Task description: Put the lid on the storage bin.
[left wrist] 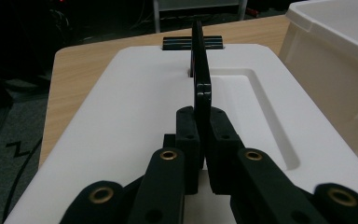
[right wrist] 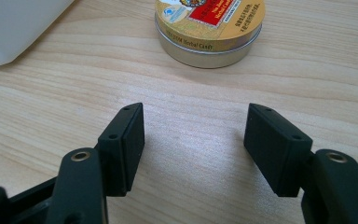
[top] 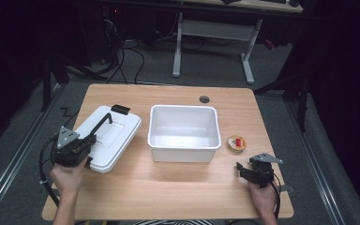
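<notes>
A white lid (top: 124,129) lies flat on the wooden table, left of an empty white bin (top: 183,153). Its thin black handle (top: 102,124) stands up along the lid's middle. My left gripper (top: 90,140) is shut on the near end of that handle (left wrist: 200,70), and in the left gripper view the pads (left wrist: 189,135) press on it from both sides above the lid (left wrist: 121,116). My right gripper (top: 246,165) rests low at the table's front right, open with nothing between its jaws. A round gold tin (right wrist: 209,28) with a red label sits just beyond the right gripper (right wrist: 196,126).
The tin (top: 236,143) stands close to the bin's right wall. A corner of the bin (right wrist: 14,23) is in the right gripper view. A grommet hole (top: 204,99) lies near the table's far edge. Bare wood (top: 178,187) spreads along the front. Desk legs and cables stand on the floor behind.
</notes>
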The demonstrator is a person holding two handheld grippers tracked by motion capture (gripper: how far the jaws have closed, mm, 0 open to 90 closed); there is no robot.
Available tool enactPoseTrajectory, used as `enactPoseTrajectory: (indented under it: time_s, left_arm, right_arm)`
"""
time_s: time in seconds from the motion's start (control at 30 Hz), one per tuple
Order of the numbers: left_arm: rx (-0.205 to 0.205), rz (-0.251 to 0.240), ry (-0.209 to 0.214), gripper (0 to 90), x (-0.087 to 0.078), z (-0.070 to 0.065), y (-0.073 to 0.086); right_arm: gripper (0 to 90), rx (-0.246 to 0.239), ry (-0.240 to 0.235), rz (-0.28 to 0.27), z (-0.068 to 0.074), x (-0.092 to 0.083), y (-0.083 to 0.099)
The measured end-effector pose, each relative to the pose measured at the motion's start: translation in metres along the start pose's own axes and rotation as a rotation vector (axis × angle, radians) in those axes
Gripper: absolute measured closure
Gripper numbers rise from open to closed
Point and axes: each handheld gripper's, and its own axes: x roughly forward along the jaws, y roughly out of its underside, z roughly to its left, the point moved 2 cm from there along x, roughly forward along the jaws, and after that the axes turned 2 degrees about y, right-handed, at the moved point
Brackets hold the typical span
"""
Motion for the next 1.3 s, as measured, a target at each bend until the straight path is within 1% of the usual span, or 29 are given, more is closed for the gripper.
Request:
enactPoseTrajectory:
  time_s: [0.13,0.27,0.43,0.63,0.73,0.97,1.03,1.07,1.13,1.17,1.3]
  left_arm:
    - [-0.015,0.023,-0.015,85.3,0.012,0.000,0.004]
    - [-0.045,0.036,-0.031,85.3,0.026,0.000,0.011]
    - [-0.041,0.053,-0.061,85.3,0.037,-0.006,0.020]
    - [-0.059,0.068,-0.084,85.3,0.049,-0.006,0.027]
    - [-0.052,0.074,-0.093,85.2,0.052,-0.007,0.030]
    - [-0.074,0.105,-0.088,85.0,0.059,-0.006,0.039]
    - [-0.087,0.116,-0.083,84.9,0.061,-0.006,0.042]
    - [-0.095,0.129,-0.078,84.9,0.061,-0.006,0.043]
    - [-0.094,0.147,-0.076,84.9,0.063,-0.006,0.044]
    - [-0.094,0.144,-0.081,84.9,0.065,-0.006,0.044]
    - [-0.108,0.158,-0.068,84.7,0.068,-0.006,0.045]
  right_arm:
    - [38.1,0.000,0.000,0.000,0.000,0.000,0.000]
    - [38.1,-0.001,0.000,0.000,0.000,0.000,0.000]
    - [38.0,-0.002,-0.001,0.000,0.000,0.000,0.000]
    - [38.0,0.000,-0.001,0.001,0.000,0.000,0.000]
    - [38.0,-0.003,-0.001,0.000,0.000,0.000,0.000]
    - [38.0,-0.002,0.000,0.000,0.000,0.000,0.000]
    - [38.0,-0.001,-0.001,0.000,0.000,0.000,0.000]
    - [38.0,-0.002,-0.001,0.000,0.000,0.000,0.000]
    - [38.0,-0.002,-0.001,0.000,0.000,0.000,0.000]
    - [38.0,-0.002,-0.001,0.000,0.000,0.000,0.000]
    - [38.0,-0.003,-0.001,0.000,0.000,0.000,0.000]
